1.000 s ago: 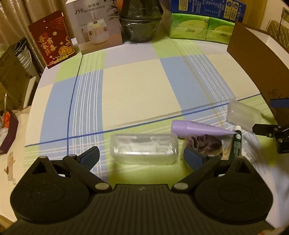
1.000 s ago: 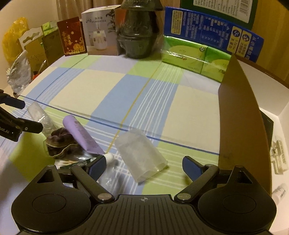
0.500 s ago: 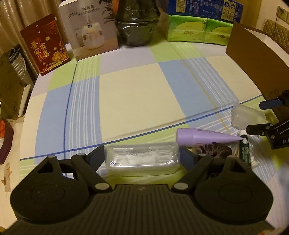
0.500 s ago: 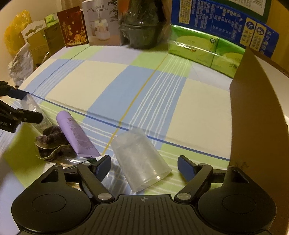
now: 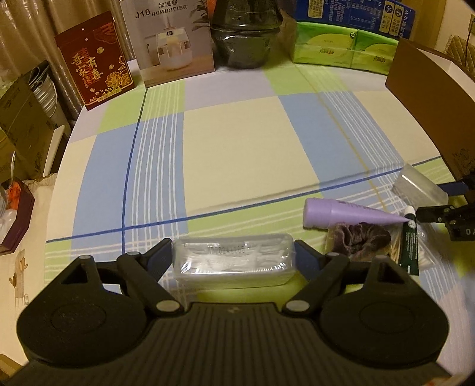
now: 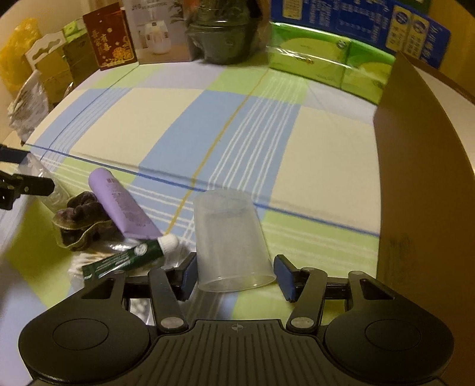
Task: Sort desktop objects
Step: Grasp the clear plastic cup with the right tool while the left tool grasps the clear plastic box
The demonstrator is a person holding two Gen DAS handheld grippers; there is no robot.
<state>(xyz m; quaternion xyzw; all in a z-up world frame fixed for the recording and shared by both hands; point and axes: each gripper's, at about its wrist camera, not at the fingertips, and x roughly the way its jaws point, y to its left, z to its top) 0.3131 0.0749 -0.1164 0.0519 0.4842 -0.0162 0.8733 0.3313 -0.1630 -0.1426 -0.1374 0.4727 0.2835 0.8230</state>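
Observation:
A clear plastic box (image 5: 233, 261) of small white items lies on the checked tablecloth between the fingers of my left gripper (image 5: 233, 259), which is open around it, pads close to its ends. A clear plastic cup (image 6: 231, 237) lies on its side between the fingers of my right gripper (image 6: 236, 274), open around its rim end. Between them lie a purple tube (image 6: 124, 205), a dark hair scrunchie (image 6: 80, 219) and a green tube with a white cap (image 6: 130, 258); the purple tube (image 5: 344, 213) and scrunchie (image 5: 359, 237) also show in the left wrist view.
A brown cardboard box (image 6: 421, 184) stands at the right edge. At the back stand a red card (image 5: 95, 74), a humidifier box (image 5: 169, 41), a dark pot (image 5: 246, 38), green tissue packs (image 5: 344, 50) and a blue carton (image 6: 356, 20).
Both grippers have moved forward and down. The clear box now sits between the left fingers and the cup between the right fingers; the right fingers have narrowed toward the cup.

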